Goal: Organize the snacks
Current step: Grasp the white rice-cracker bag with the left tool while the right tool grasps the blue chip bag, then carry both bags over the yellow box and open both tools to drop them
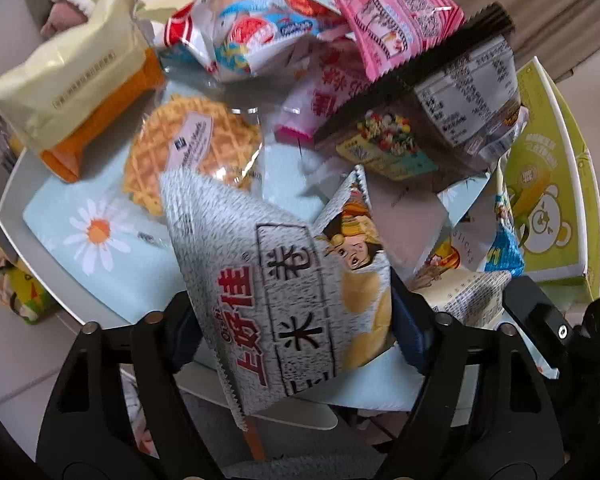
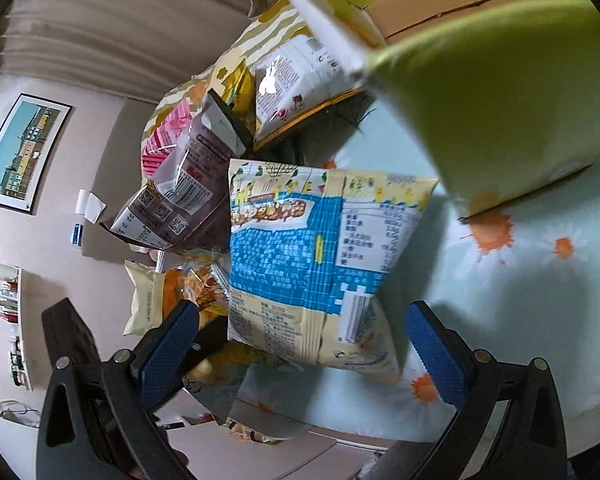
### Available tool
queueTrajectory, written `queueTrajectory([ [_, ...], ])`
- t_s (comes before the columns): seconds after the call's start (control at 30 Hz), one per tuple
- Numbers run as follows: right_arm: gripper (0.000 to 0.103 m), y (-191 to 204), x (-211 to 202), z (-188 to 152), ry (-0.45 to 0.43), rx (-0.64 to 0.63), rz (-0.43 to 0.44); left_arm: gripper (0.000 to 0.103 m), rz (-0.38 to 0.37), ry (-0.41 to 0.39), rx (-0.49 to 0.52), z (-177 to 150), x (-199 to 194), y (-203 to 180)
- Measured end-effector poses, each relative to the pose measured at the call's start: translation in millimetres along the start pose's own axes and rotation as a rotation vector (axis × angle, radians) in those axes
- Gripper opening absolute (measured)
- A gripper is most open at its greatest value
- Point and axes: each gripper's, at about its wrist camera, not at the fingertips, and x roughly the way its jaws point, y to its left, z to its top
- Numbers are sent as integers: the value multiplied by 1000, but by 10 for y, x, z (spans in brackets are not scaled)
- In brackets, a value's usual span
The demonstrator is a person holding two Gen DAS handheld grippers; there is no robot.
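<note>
In the left wrist view, a grey-white rice-roll bag (image 1: 284, 280) with red lettering sits between my left gripper's (image 1: 296, 320) blue pads (image 1: 410, 332), which press on its two sides. In the right wrist view, a blue and cream snack bag (image 2: 312, 256) lies back side up on the daisy cloth (image 2: 520, 300). My right gripper (image 2: 302, 312) stands open around its near end, and both pads (image 2: 436, 352) are clear of it. The same blue bag (image 1: 504, 248) peeks out at the right of the left wrist view.
Piled behind are a waffle pack (image 1: 192, 148), a cream and orange bag (image 1: 72, 92), a pink packet (image 1: 396, 16), a dark bag (image 1: 440, 120) and a white-red-blue bag (image 1: 252, 28). A green box (image 1: 548, 200) stands at the right; its open flap (image 2: 500, 92) looms close above the blue bag.
</note>
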Motion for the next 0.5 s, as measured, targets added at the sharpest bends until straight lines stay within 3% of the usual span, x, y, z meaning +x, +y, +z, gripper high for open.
queueTrajectory([
  [0.37,102,-179,59,133,-15,10,-21,71,12,-33,-4,-117,-141,-74],
  [0.5,86,-100,156,109,-21,23,-12,71,33,-49,38,-165,-267,-82],
])
